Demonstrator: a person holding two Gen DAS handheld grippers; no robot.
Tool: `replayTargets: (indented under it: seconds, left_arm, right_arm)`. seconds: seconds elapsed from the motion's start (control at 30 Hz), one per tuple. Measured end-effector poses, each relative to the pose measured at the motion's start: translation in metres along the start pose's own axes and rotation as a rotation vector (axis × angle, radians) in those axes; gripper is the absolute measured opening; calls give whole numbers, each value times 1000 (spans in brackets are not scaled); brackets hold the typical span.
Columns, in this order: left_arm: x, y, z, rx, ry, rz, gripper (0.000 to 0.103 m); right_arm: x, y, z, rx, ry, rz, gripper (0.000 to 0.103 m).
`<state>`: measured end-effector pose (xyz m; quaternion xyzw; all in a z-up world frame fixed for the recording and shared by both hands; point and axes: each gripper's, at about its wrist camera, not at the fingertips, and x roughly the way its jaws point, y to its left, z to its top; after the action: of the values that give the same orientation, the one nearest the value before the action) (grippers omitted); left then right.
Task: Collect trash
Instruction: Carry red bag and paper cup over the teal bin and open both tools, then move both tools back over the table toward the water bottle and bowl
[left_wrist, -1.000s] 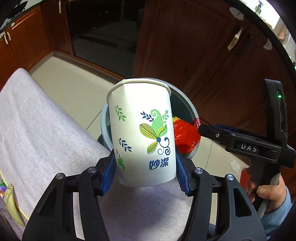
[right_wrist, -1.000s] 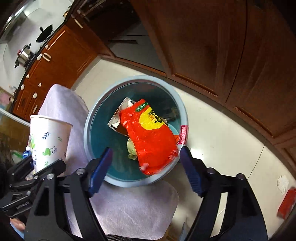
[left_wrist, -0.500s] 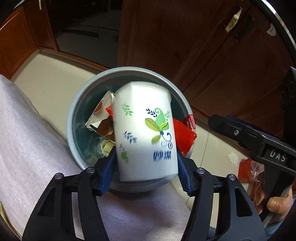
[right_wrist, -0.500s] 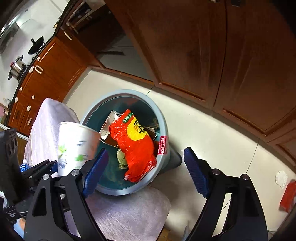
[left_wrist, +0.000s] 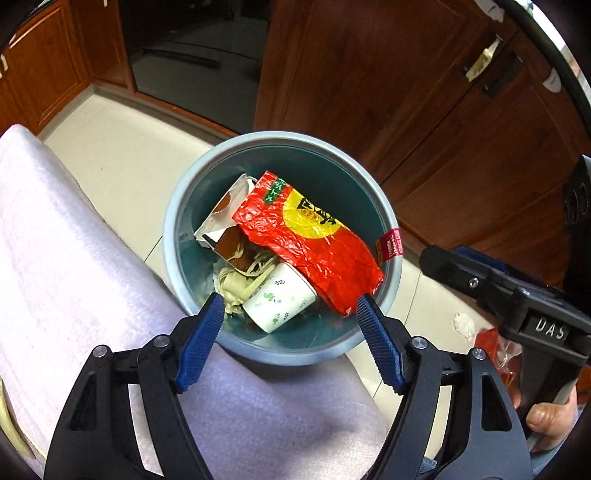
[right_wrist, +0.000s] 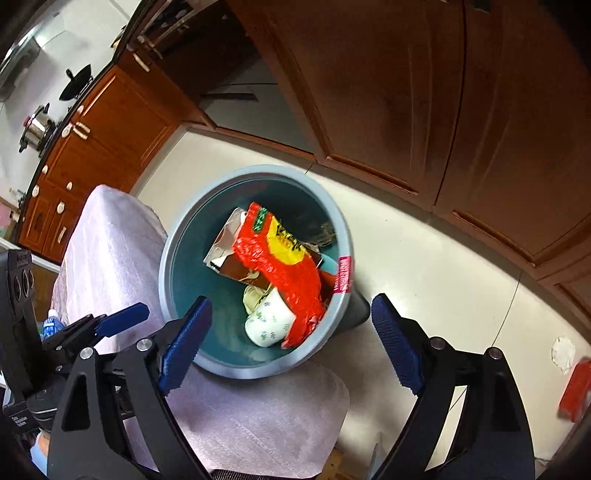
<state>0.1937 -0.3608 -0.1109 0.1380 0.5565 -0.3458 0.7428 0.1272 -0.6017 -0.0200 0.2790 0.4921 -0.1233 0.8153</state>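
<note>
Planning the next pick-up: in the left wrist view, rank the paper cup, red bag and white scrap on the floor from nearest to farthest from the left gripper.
From the left gripper, jaws opening and empty:
1. Paper cup, in the bin, just past the fingertips.
2. Red bag, in the bin, above the cup.
3. White scrap, on the floor, far right.

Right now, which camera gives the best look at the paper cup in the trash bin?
The left wrist view: the paper cup lies on its side in the bin, sharp, its leaf print clear, partly under the red wrapper. The right wrist view shows the same cup smaller and blurrier.
</note>
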Motion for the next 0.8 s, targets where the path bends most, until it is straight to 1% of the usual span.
replayTargets:
  seconds: [0.2, 0.3, 0.5, 0.8]
  left_arm:
    - [-11, 3, -8, -5, -18, -6, 75]
    - [-21, 4, -14, -10, -34, -7, 75]
    - [-48, 16, -30, -38, -69, -2, 75]
    - [-96, 61, -57, -137, -131, 28, 75]
  right_arm:
    - [-4, 13, -3, -16, 11, -6, 84]
    - [-10, 20, -5, -28, 5, -16, 86]
    - [-23, 43, -13, -73, -12, -9, 86]
    - [-33, 103, -32, -176, -6, 30, 86]
